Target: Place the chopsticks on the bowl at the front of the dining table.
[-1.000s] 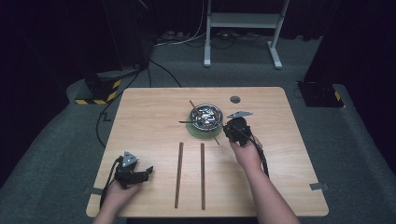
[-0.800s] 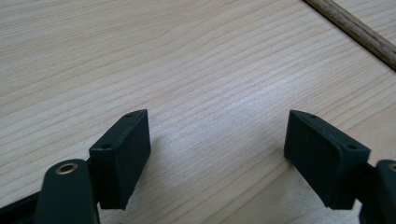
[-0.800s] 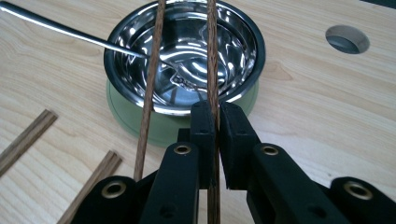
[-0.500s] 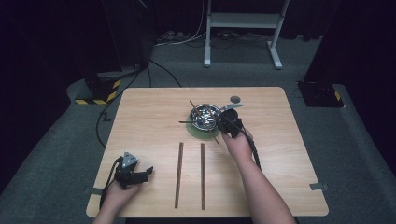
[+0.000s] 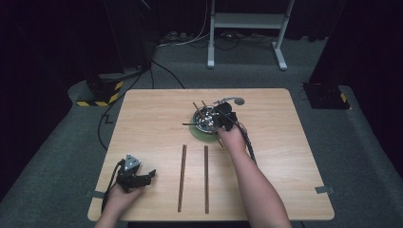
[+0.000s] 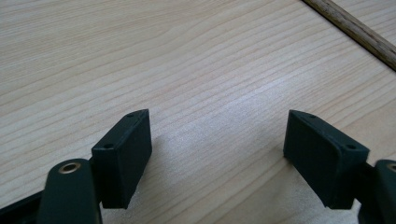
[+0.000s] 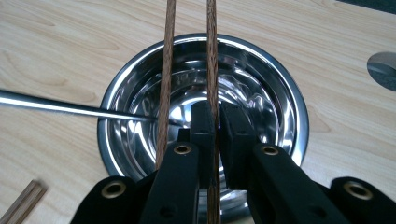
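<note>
A steel bowl [image 5: 205, 124] [image 7: 280, 93] stands on a green mat [image 5: 202, 136] at the table's middle back. My right gripper [image 5: 224, 116] [image 7: 215, 112] hangs over the bowl, shut on a brown wooden stick [image 7: 212, 56] that runs across the rim. A second stick [image 7: 166, 79] lies just left of it, across the bowl. From the left, a thin metal handle [image 7: 56, 106] reaches into the bowl. Two longer wooden sticks [image 5: 182, 176] [image 5: 206, 178] lie side by side at the front. My left gripper [image 5: 138, 178] [image 6: 217, 135] rests on the table front left, open with nothing between its jaws.
A grey disc [image 5: 239, 101] [image 7: 385, 67] is set in the table behind the bowl. In the left gripper view one stick [image 6: 355, 30] crosses the upper right corner. The wooden table [image 5: 285, 156] ends close to my left hand at the front.
My right gripper has moved left and away from the person, from beside the bowl to over it, carrying the stick. The left gripper has stayed put.
</note>
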{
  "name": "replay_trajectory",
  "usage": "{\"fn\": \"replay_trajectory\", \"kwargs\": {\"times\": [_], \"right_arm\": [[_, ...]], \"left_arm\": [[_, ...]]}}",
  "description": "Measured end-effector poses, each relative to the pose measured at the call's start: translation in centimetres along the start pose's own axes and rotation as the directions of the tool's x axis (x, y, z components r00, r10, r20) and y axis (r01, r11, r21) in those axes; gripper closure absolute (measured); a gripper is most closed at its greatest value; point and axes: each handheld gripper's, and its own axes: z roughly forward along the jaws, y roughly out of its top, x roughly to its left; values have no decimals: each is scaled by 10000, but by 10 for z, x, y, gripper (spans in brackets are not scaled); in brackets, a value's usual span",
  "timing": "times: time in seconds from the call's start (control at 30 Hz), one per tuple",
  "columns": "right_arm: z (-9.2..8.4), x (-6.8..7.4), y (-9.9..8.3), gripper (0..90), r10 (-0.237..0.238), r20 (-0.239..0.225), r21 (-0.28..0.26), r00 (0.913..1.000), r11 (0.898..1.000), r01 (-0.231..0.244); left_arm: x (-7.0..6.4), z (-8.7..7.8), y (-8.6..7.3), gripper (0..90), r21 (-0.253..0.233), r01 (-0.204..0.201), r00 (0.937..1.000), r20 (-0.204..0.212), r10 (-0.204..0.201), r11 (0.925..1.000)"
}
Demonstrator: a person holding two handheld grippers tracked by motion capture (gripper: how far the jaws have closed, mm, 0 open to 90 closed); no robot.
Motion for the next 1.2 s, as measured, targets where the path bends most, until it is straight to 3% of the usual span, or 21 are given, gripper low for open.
{"fn": "replay_trajectory", "kwargs": {"times": [0.4, 0.83, 1.0, 1.2], "right_arm": [[16, 8, 11, 844, -74, 41, 181, 10000, 9998, 73], [22, 17, 10, 839, -274, 18, 420, 9996, 9987, 273], [16, 17, 11, 816, -316, -43, 212, 9995, 9993, 317], [-4, 15, 8, 794, -355, -210, -140, 9991, 9993, 352]], "left_arm": [[0, 0, 0, 236, -26, 15, 10000, -3, -15, 10000], [0, 0, 0, 236, -19, 28, 10000, 11, -28, 10000], [0, 0, 0, 236, -17, 11, 10000, 8, -11, 10000], [0, 0, 0, 236, 1, 3, 10000, -3, -3, 10000]]}}
